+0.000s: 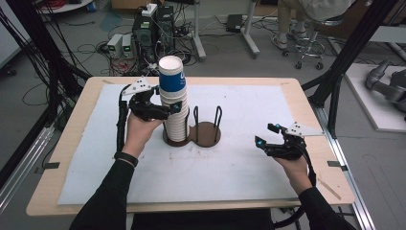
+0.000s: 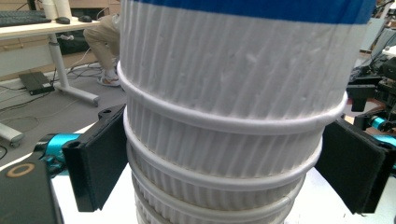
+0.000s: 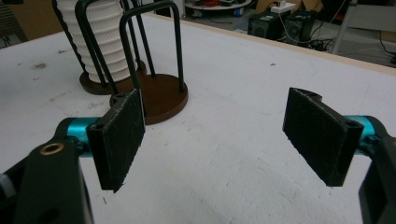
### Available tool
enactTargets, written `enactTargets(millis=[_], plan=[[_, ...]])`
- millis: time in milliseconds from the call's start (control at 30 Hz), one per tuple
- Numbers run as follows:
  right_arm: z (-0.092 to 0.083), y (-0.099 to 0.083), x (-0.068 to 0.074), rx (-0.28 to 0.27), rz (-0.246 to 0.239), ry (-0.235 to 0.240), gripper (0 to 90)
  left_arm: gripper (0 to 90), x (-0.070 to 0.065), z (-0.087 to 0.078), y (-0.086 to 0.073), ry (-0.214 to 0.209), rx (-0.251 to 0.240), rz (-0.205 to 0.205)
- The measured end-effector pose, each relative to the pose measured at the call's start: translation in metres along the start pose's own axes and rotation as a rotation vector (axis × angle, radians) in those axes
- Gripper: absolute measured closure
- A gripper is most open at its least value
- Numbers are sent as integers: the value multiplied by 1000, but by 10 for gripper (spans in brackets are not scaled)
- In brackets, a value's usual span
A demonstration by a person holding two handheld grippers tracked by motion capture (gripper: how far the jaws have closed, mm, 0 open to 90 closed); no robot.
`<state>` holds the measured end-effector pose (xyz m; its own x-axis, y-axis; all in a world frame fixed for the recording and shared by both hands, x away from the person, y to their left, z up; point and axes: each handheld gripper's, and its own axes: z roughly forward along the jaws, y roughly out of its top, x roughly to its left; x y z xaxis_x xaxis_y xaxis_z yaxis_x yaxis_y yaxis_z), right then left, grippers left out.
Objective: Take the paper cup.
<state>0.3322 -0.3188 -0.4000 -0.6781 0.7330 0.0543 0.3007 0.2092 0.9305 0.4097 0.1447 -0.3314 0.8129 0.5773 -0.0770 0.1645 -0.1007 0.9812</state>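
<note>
A tall stack of white ribbed paper cups (image 1: 174,112) stands in the left ring of a brown two-ring holder (image 1: 209,135). The top cup (image 1: 171,74) carries a blue band. My left gripper (image 1: 173,111) is open, its jaws on either side of the stack about halfway up. In the left gripper view the stack (image 2: 233,93) sits between the pads (image 2: 100,158), close to both. My right gripper (image 1: 265,135) rests open low over the mat at the right, nothing between its jaws. The right gripper view has this gripper (image 3: 219,140) facing the holder (image 3: 161,95) and the stack (image 3: 109,42).
A white mat (image 1: 230,167) covers the wooden table (image 1: 72,143). The holder's right ring has bare black wire loops (image 1: 218,117). Beyond the far edge are computers and cables (image 1: 148,33) on the floor and a person on a stool (image 1: 306,28).
</note>
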Motion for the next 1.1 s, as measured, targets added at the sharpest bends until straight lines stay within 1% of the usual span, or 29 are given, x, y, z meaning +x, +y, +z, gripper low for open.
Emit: enactTargets(millis=[133,267,333,400,467,533,567,600,633,700,767,800,833,867,900,1033,1100], plan=[[1,5,5,-13,-7,17,215,107,0,0,0,0,0,0],[4,9,8,-8,-17,35,215,107,0,0,0,0,1,2],[7,15,12,-1,-23,53,215,107,0,0,0,1,0,1],[7,17,12,-4,-25,57,215,107,0,0,0,-1,2,3],[11,25,16,-3,-30,72,215,108,0,0,0,-1,1,1],[11,26,17,-7,-31,76,215,108,0,0,0,-1,2,3],[13,29,18,-12,-39,79,215,108,0,0,0,0,0,1],[17,36,21,-17,-50,89,215,108,0,0,0,0,1,3],[17,36,21,-17,-50,89,215,108,0,0,0,0,1,3],[22,41,23,-23,-55,95,214,108,0,0,0,0,0,1],[30,53,27,-31,-70,109,215,108,1,0,0,0,-1,2],[30,53,27,-31,-70,109,215,108,1,0,0,-1,0,3],[34,61,30,-39,-82,120,215,108,1,0,0,-1,-1,3],[34,61,30,-39,-82,120,215,108,1,0,0,0,-2,2],[39,69,32,-40,-90,132,215,108,1,0,0,0,-1,2],[48,83,36,-47,-101,153,215,108,1,0,0,-1,0,3],[50,87,37,-50,-103,156,215,108,1,0,0,0,0,3]])
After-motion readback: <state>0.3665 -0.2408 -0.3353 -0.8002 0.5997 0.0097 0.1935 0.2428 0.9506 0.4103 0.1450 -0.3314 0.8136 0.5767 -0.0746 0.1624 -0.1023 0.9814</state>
